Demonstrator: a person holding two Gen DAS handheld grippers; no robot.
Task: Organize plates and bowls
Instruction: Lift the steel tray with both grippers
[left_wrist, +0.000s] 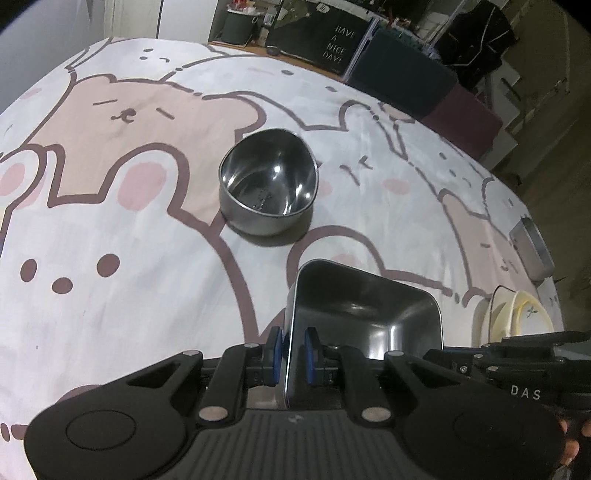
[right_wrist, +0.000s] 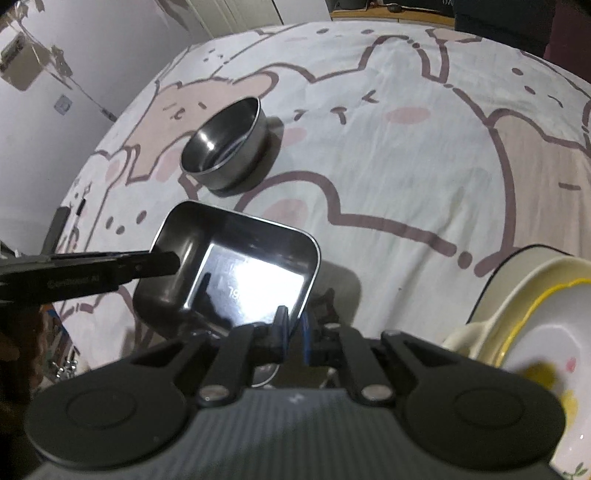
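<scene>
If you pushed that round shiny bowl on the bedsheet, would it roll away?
Probably not: the round steel bowl sits upright on a flat base, so it would likely slide. The soft sheet may drag and tip it instead. It looks thin-walled, so likely light and stiff.

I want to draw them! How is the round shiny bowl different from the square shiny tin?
The round steel bowl sits alone on the bedsheet; the rectangular steel tin is pinched by both grippers, left gripper and right gripper. The bowl has curved walls; the tin has rounded corners. Both are empty, shiny metal.
</scene>
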